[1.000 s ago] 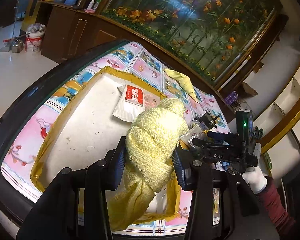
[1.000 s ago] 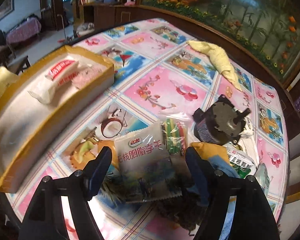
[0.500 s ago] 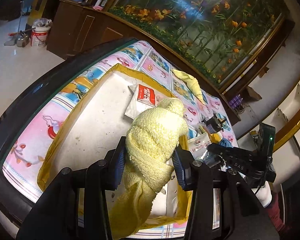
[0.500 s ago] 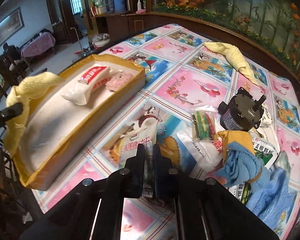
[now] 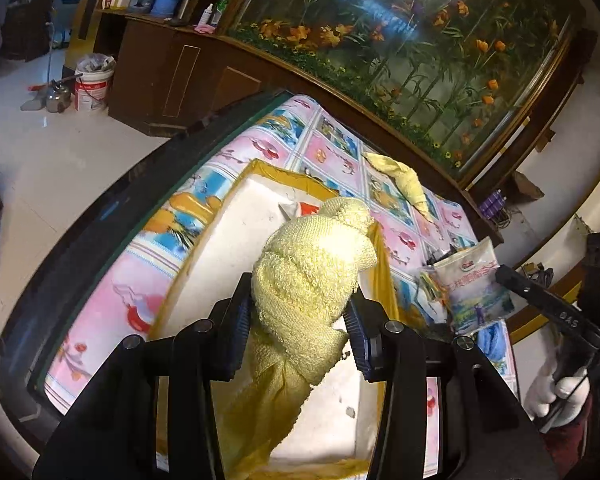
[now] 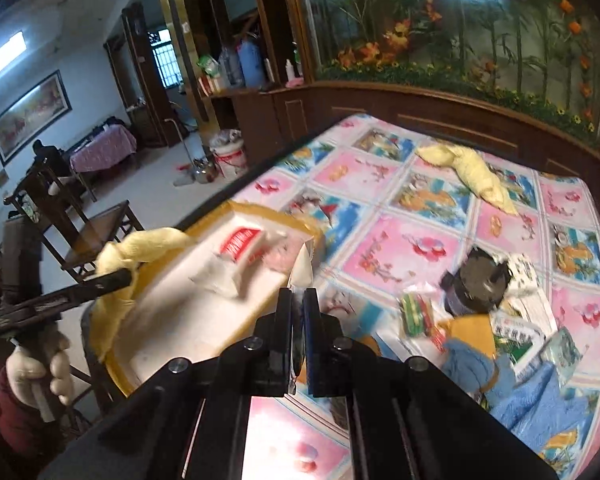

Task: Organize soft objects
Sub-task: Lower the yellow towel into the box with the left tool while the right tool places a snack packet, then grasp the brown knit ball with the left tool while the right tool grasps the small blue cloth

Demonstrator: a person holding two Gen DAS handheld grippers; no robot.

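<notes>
left hand-held gripper is clamped on a yellow towel, directly over the tray ahead of it. right hand-held gripper pinches a snack packet edge-on; tray lies ahead-left, nearer the left hand.

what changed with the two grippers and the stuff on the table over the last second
The right gripper closed on the snack packet that lay flat on the tablecloth and lifted it clear, toward the yellow-edged tray. The left gripper kept its hold on the yellow towel over the tray. The second yellow towel and blue cloth stayed put.
</notes>
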